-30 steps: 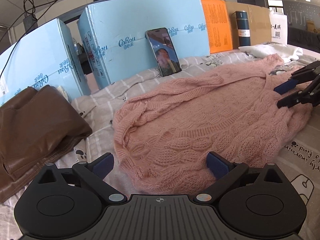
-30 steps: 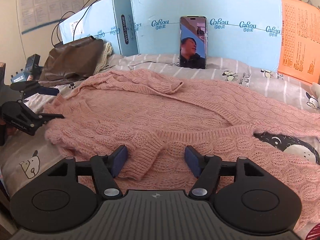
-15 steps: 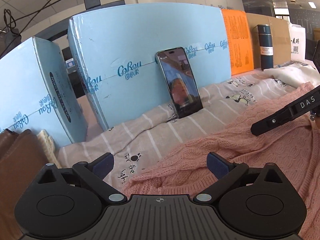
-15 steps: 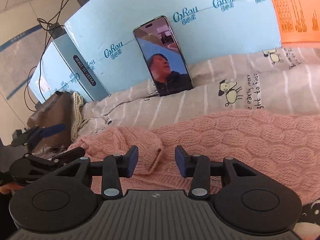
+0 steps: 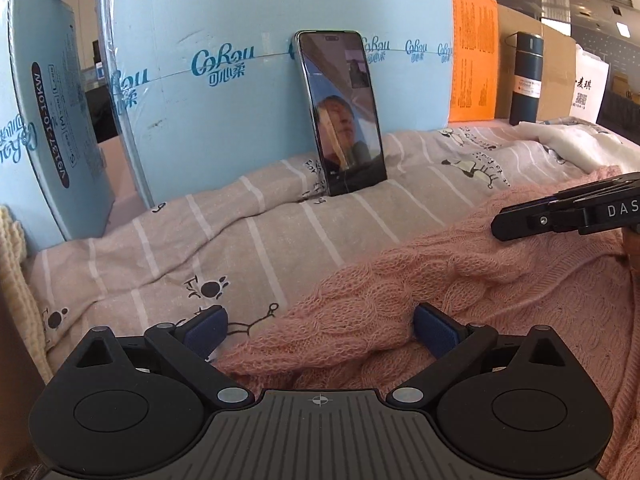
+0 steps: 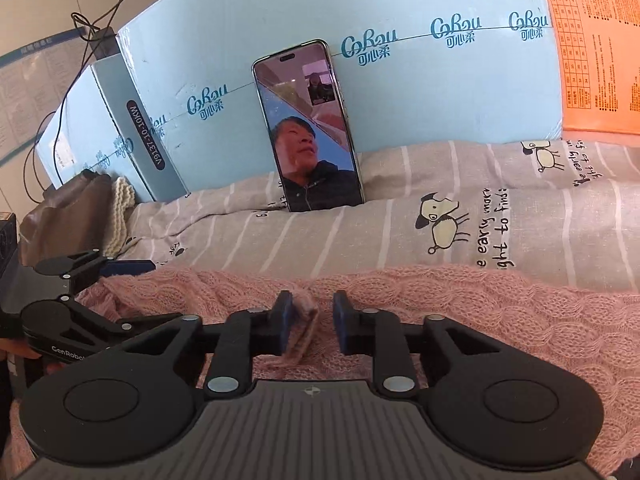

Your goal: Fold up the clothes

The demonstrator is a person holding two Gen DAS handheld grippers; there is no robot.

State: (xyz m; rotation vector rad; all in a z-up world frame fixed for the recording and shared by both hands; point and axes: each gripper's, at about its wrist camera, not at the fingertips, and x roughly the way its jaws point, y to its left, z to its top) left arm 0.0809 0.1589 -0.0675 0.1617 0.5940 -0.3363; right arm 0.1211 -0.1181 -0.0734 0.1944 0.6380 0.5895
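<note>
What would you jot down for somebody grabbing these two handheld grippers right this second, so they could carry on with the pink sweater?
Left gripper: open, jaws wide, straddling the far edge of the pink sweater, nothing pinched.
Right gripper: jaws narrowed but not clamped, with a small fold of knit between them, against one pad.
The sweater lies spread on the striped bedsheet, in front of the phone leaning on the blue boxes.
Done: both grippers placed at the far edge.
Left: close both, then probably fold the edge over; no finished fold shows.
</note>
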